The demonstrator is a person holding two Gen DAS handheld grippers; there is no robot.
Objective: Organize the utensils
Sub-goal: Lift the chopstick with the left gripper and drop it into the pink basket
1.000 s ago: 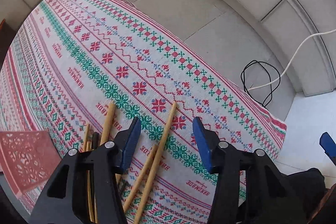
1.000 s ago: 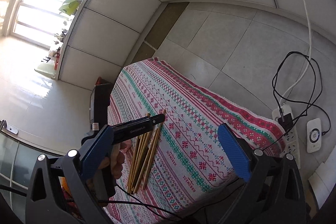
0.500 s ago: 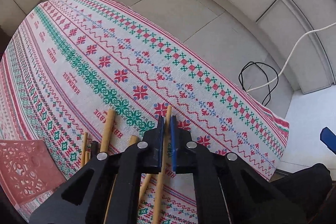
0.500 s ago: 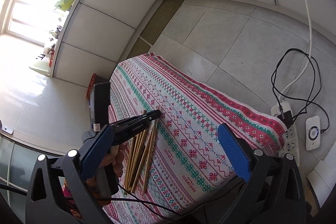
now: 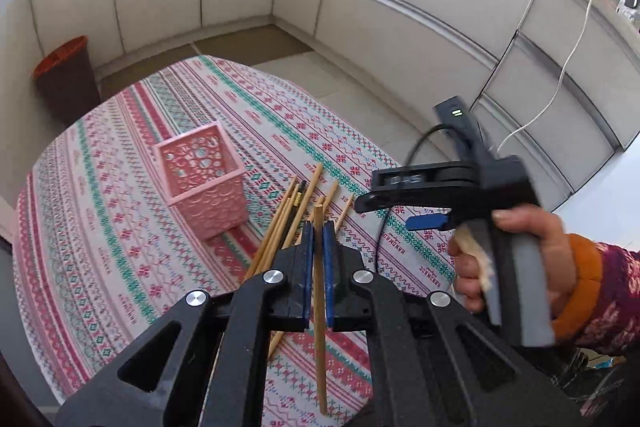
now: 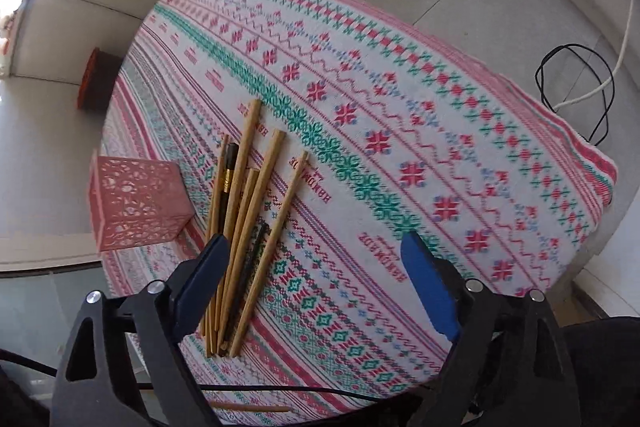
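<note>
Pinching a single wooden chopstick between its blue pads, my left claw has the stick lifted clear of the patterned tabletop, gripped partway along so a long stretch hangs below and a short end pokes up above the pads. My right claw is spread wide and carries nothing; it hovers over the loose bunch of chopsticks lying side by side on the cloth, with the pink basket just beside them.

My main worry is the grip itself. I judge the stick to be smooth and narrow, held only by a thin line of contact, so any quick swing toward the basket could let it pivot or slide out and drop to the floor past the tabletop's edge. The long hanging end could also catch the basket rim on the way in and tip that light basket over, or knock the stick askew. The black cable trailing from the right claw runs close to the pile, and I can see it dragging across the sticks and scattering them. With my right claw so near the bunch, a careless dip could roll several apart.
</note>
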